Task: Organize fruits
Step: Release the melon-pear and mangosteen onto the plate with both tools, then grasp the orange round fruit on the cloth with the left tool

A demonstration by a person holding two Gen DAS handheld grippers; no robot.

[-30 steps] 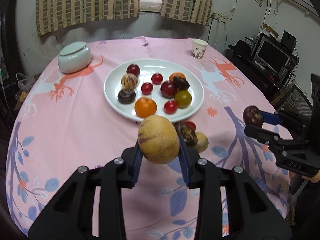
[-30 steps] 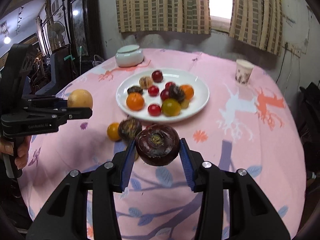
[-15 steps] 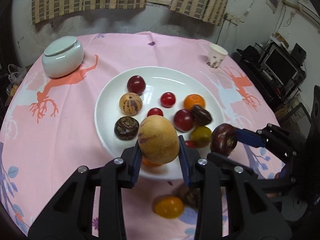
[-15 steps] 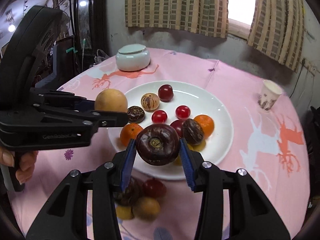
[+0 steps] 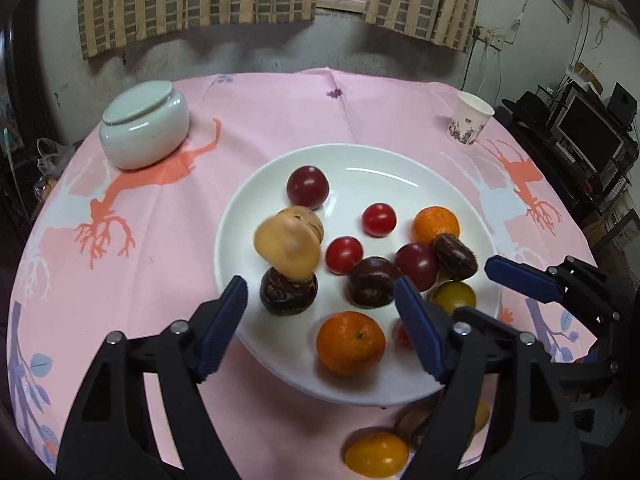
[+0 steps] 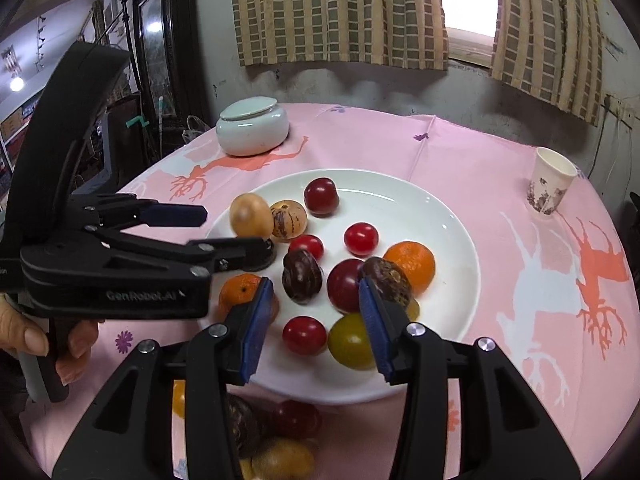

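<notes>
A white plate (image 5: 360, 152) on the pink tablecloth holds several fruits: oranges, red tomatoes, dark purple ones. My left gripper (image 5: 318, 286) hangs over the plate's near rim, its jaws opening and nothing between them. The tan melon-like fruit (image 5: 288, 248), blurred, is just beyond its tips, on top of a dark fruit (image 5: 288, 294). My right gripper (image 6: 314, 282) stands open over the plate with no fruit in its pads. The dark purple fruit (image 6: 302, 276) lies on the plate below. A few fruits (image 5: 376, 454) sit on the cloth before the plate.
A white lidded jar (image 5: 144, 124) stands at the back left of the table and a paper cup (image 5: 470, 122) at the back right. A monitor and shelves (image 5: 592, 128) are beyond the table's right edge. A person's hand (image 6: 24, 336) grips the left handle.
Both grippers came forward over the plate. The left jaws spread and let the tan fruit fall. The dark purple fruit left the right gripper and now lies on the plate.
</notes>
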